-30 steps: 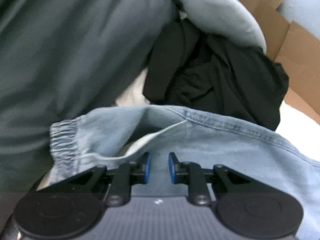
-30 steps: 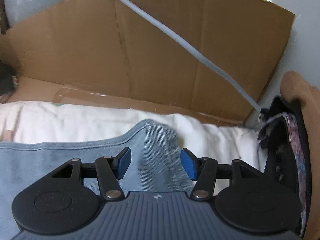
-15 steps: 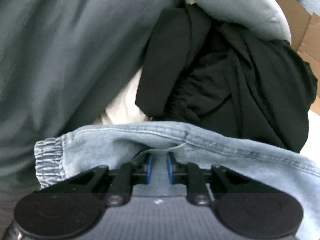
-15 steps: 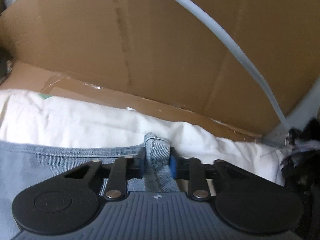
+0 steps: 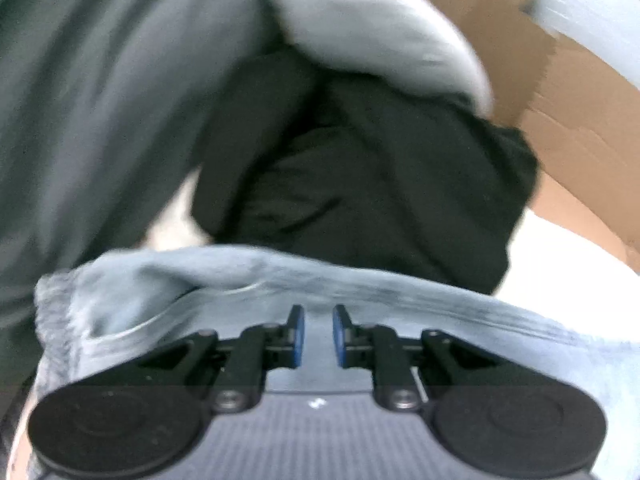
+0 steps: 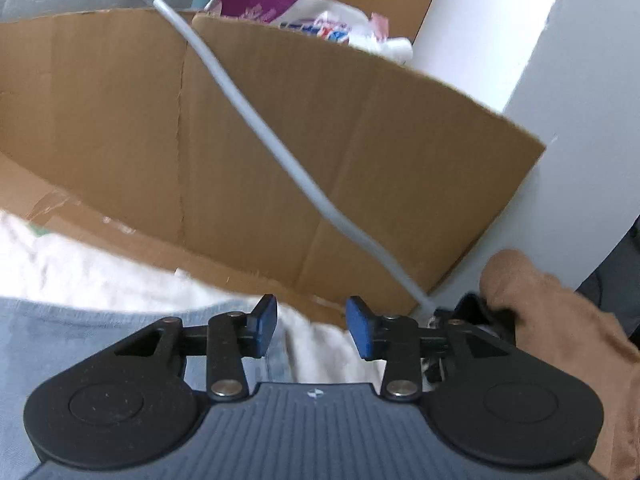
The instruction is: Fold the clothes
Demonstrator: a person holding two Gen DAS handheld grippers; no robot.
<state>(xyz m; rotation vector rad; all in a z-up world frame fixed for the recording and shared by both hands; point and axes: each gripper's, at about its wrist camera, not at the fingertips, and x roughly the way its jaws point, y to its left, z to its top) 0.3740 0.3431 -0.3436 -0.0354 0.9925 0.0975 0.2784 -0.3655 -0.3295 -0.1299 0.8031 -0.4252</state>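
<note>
Left claw: we see our left claw (image 5: pixel 318 334) clenched on the waist edge of the denim garment (image 5: pixel 400 300), its blue pads (image 5: pixel 297 336) nearly together with a fold of cloth between them.
Right claw: our right claw (image 6: pixel 311 330) stands released; its jaws have just been opening, nothing pinched between them.
Denim garment: it lies spread on the white sheet (image 6: pixel 100 272), under both claws.
Behind: a black garment (image 5: pixel 360 184) and a grey cushion (image 5: pixel 372 32) are heaped before the cardboard box (image 6: pixel 280 152).
</note>
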